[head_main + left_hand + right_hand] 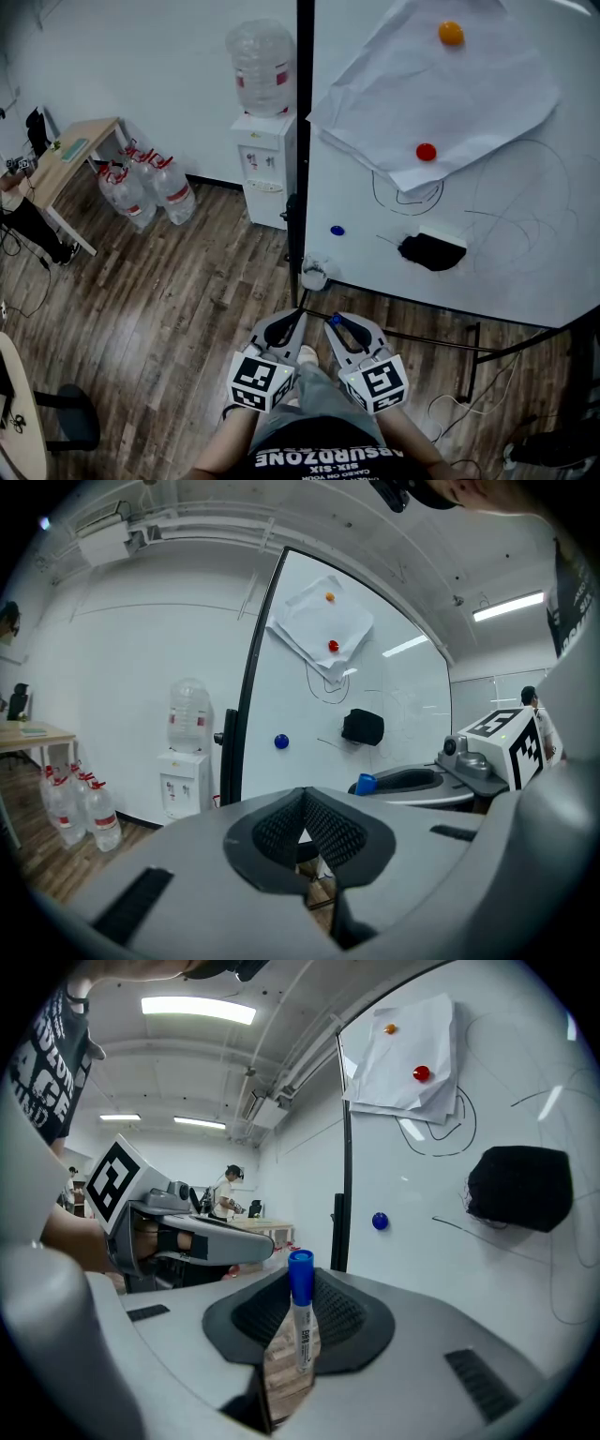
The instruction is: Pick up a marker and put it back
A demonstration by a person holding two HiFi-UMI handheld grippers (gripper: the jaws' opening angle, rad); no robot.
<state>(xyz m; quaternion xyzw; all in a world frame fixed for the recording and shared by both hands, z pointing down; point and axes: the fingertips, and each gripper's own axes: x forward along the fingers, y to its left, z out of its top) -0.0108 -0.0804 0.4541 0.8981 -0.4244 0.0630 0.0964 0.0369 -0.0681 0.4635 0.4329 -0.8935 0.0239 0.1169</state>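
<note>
One marker lifted; putting it back not yet done.
Right gripper (296, 1309) is clenched on a white-barrelled marker with a blue cap (302, 1333), which stands upright between its pads, cap above the jaw tips. Left gripper (305, 808), just beside the right one on its left, has its jaws pressed together with nothing between them. Both sit close to the person's body. Ahead of the right gripper and above it stands the large white whiteboard (525, 234), well apart, with a black eraser (431, 251) stuck on it. Judgement: pick-up half complete, return half outstanding. Which spot the marker belongs to cannot be told from these views.
</note>
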